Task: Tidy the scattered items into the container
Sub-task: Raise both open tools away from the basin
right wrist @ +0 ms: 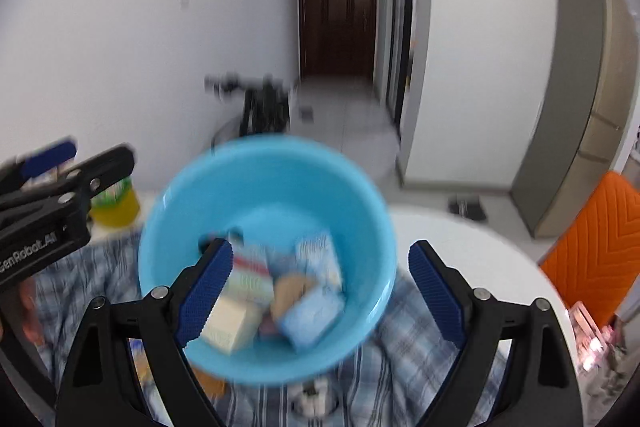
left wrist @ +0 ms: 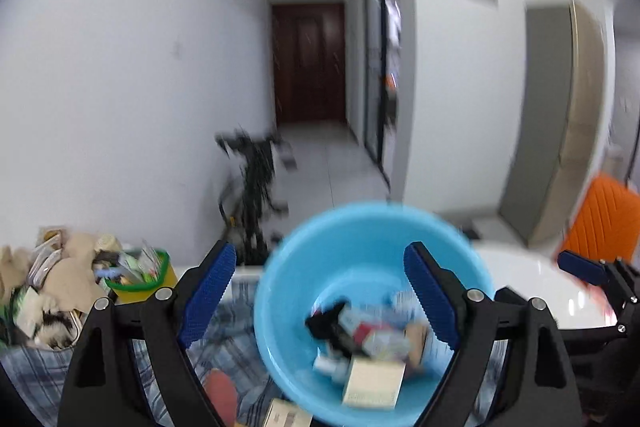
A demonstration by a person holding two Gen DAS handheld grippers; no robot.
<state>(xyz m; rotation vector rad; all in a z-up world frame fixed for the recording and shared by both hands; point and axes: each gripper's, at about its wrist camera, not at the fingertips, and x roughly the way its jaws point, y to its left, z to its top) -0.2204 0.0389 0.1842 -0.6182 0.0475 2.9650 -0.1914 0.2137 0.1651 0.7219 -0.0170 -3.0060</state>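
Note:
A light blue plastic bowl [left wrist: 360, 251] stands on a blue checked cloth [left wrist: 228, 347] and holds several small boxes and packets, among them a cream box [left wrist: 372, 383] and a black item [left wrist: 326, 319]. My left gripper [left wrist: 320, 291] hovers in front of the bowl, open, with nothing pressed between its blue pads. In the right wrist view the same bowl [right wrist: 256, 183] shows a cream box [right wrist: 228, 323] and a pale blue packet [right wrist: 312, 315]. My right gripper [right wrist: 320, 291] is also open and empty over the bowl's near side. Loose items lie on the cloth beside the bowl: a small box [left wrist: 286, 415] and an orange-red thing [left wrist: 218, 387].
A yellow tub with a green rim [left wrist: 140, 283] and a heap of plush and packets [left wrist: 52, 287] crowd the left. The white round table [left wrist: 520, 279] extends right, with an orange chair [left wrist: 604, 223] behind it. A black frame [left wrist: 252, 187] stands by the wall. The left gripper [right wrist: 92, 157] appears at that view's left edge.

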